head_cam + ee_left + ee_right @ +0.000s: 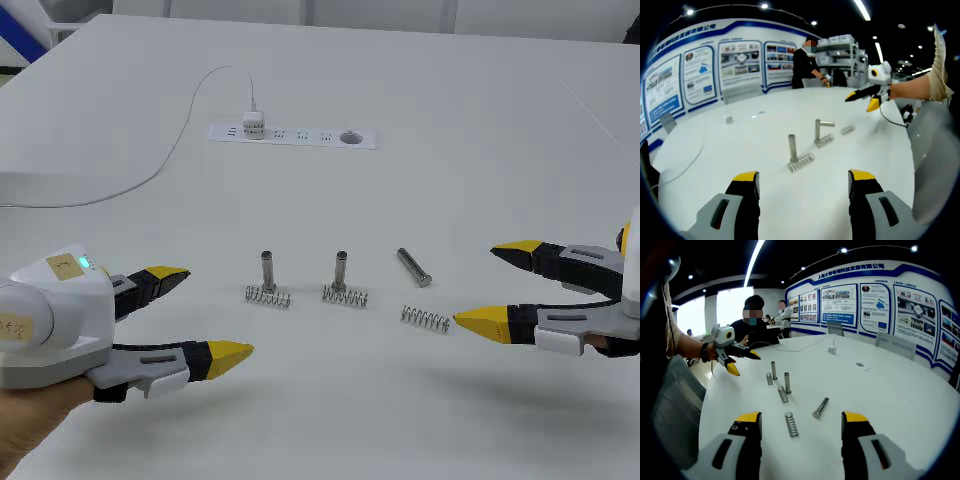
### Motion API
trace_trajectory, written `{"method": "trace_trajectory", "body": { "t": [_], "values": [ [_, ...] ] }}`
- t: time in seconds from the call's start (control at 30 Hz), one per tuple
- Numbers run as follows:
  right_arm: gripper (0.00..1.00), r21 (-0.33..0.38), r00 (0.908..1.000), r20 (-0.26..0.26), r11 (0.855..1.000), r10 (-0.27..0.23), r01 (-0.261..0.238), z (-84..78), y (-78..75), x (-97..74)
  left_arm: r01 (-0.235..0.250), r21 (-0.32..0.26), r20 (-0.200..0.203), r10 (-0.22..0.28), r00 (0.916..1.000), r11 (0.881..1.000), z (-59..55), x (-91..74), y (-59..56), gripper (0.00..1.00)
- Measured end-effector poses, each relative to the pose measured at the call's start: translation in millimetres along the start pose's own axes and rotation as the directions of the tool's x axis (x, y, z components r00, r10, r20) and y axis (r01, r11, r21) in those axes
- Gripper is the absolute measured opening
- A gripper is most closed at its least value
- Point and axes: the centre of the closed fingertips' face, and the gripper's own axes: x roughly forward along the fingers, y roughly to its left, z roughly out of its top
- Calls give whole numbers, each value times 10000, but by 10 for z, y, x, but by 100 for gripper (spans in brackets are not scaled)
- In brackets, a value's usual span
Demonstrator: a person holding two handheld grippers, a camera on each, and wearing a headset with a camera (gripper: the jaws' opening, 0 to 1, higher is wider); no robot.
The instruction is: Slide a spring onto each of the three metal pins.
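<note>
Power strip (292, 135) upper centre, well apart. Left pin (268, 270), middle pin (341, 268) upright; right pin (413, 267) flat, axis diagonal. Left gripper (215, 310), right gripper (478, 285) wide open, empty.

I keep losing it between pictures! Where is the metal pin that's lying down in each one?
Head view: lying pin, right of the upright pins.
Left gripper view: lying pin just above centre.
Right gripper view: lying pin below centre.
Shared landmark: the loose spring next to it.

Office showroom: wall display boards (875, 302), white table (450, 150), power strip (292, 135).
</note>
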Motion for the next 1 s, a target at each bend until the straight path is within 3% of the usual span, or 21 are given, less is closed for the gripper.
{"method": "trace_trajectory", "body": {
  "t": [1.0],
  "values": [
    [62,46,9991,-311,9996,-278,280,20,-73,17,72,-208,156,-69,9999,9998,12,23,-53,73]
  ]
}}
